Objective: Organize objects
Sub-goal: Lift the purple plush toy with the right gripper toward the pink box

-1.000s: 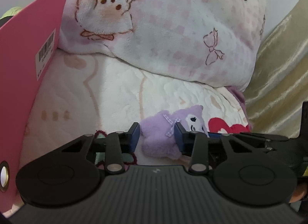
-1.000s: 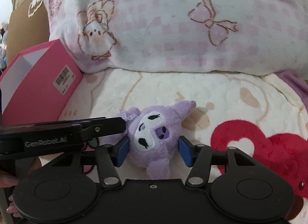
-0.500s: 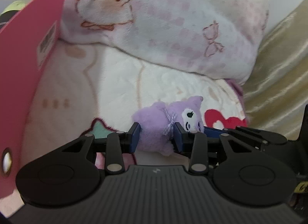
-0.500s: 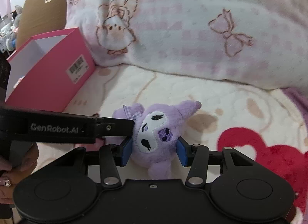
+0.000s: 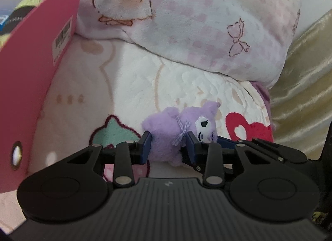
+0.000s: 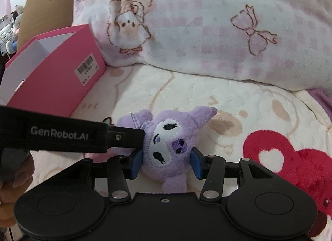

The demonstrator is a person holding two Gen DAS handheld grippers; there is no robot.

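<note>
A small purple plush toy (image 5: 166, 137) with a white face and a checked bow is held above the cream blanket. My left gripper (image 5: 168, 146) is shut on its body. My right gripper (image 6: 166, 164) is shut on its head (image 6: 166, 143), with the blue pads pressing both cheeks. The left gripper's arm (image 6: 62, 135) reaches in from the left in the right wrist view. An open pink box (image 6: 58, 79) with a barcode label stands at the left; it also shows in the left wrist view (image 5: 31, 75), close by.
A big pink-checked plush pillow (image 6: 207, 29) lies along the back. The cream blanket (image 6: 186, 100) has a red heart patch (image 6: 290, 162) at the right. A gold curtain (image 5: 300, 95) hangs at the right. Yellow and dark items (image 5: 22, 10) lie in the box.
Both grippers have closed on the plush toy and lifted it off the blanket, and the pink box has come nearer in both views.
</note>
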